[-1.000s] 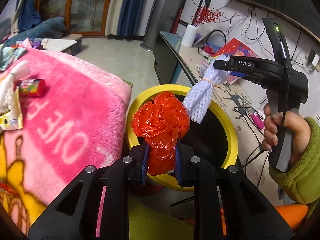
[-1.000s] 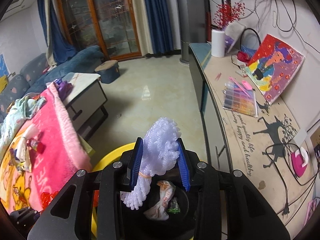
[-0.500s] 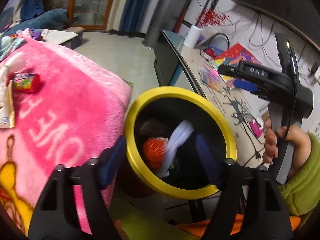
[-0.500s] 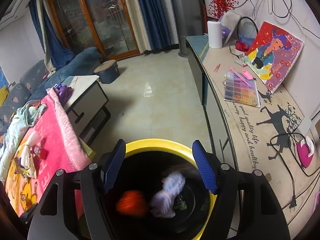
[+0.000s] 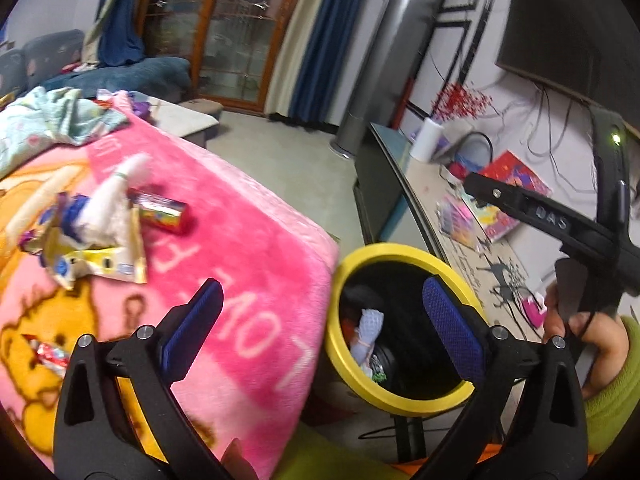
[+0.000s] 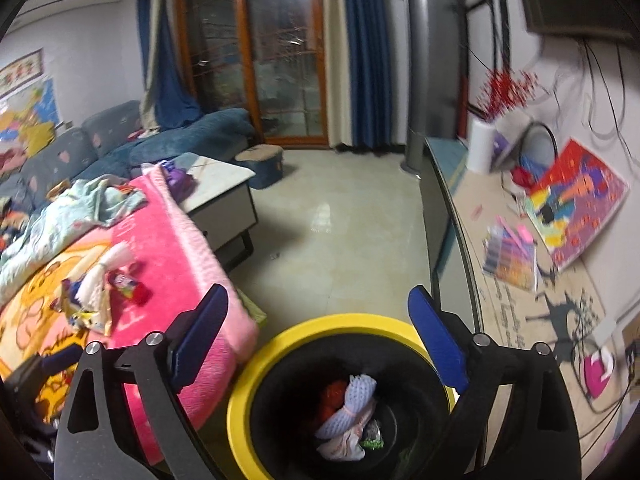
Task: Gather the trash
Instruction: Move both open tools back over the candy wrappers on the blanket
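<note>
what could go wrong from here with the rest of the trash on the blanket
1. The wrappers lie tangled in a loose pile on the soft pink blanket; a pinch may snag fabric or take only part.
2. The small red candy tube looks round and may roll away.
3. The yellow-rimmed bin stands tight against the blanket's edge, so a sweeping left hand-held gripper, jaws opening and empty, might knock it.

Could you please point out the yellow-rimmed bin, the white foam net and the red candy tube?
Yellow-rimmed bin [image 6: 256, 376], right wrist view, left rim.
White foam net [image 6: 352, 404], right wrist view, its middle.
Red candy tube [image 5: 162, 210], left wrist view, its body.
</note>
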